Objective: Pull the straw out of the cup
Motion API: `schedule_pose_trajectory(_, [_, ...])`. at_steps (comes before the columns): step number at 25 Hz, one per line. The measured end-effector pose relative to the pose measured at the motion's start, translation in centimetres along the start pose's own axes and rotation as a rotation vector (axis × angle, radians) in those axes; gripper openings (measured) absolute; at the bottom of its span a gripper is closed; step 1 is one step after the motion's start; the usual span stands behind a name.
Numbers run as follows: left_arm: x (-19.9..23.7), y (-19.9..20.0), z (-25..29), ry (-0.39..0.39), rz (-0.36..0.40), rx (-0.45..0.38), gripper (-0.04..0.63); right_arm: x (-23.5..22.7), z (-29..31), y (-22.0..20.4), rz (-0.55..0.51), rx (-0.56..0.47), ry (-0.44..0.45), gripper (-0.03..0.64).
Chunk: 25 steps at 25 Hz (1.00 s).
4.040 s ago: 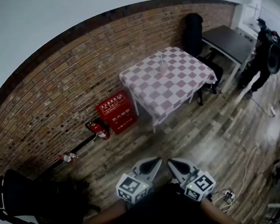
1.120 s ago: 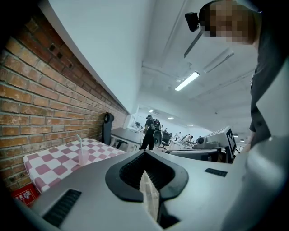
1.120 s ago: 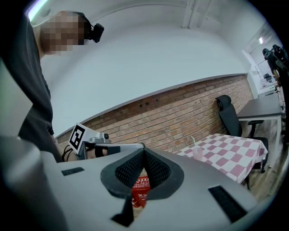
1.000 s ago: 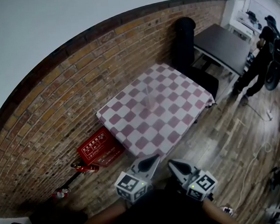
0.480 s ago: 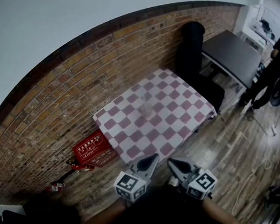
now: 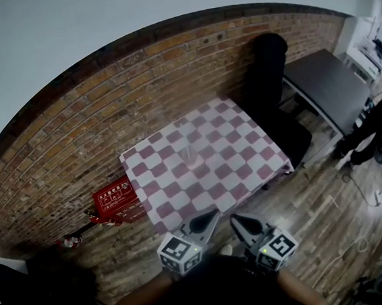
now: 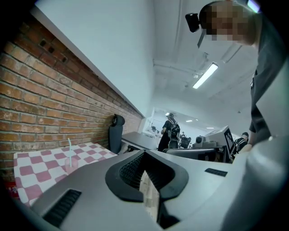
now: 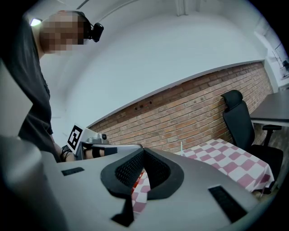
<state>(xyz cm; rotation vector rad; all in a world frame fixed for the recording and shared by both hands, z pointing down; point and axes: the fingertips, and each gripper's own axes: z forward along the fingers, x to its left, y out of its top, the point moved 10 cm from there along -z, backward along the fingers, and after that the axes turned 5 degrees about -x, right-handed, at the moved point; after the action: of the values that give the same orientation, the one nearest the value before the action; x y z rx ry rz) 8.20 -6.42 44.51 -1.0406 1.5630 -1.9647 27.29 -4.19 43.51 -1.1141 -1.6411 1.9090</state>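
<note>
- The brick wall (image 6: 77, 124) runs behind everything, with a black chair (image 6: 270, 76) at its right end.
- The desk (image 6: 235, 171), under a pink-and-white checked cloth, stands against that wall. Its near edge lies just ahead of both claws.
- The left claw (image 6: 207, 219) has its jaws drawn together with nothing between them, pointing roughly level toward the desk.
- The right claw (image 6: 241, 222) is likewise closed and empty, held just beside the left one.
- The cup (image 6: 190, 155), clear and hard to make out, stands near the middle of the desk, well apart from both claws and straight ahead of them.
- The straw (image 7: 69, 145) stands upright in the cup, its long axis vertical, so the pull looks to be straight up.
- The cup lies slightly to the left claw's side, so I judge that hand the nearer, though only narrowly.
</note>
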Motion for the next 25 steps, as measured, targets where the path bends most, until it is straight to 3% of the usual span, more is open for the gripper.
schedule_pose_trajectory(13, [2.3, -0.1, 3.2, 0.035, -0.034, 0.021, 0.008, -3.7, 2.4, 0.8, -0.013, 0.082, 0.027, 0.011])
schedule_pose_trajectory(25, [9.2, 2.8, -0.2, 0.05, -0.014, -0.009, 0.008, -2.8, 10.2, 0.3, -0.01, 0.154, -0.013, 0.011])
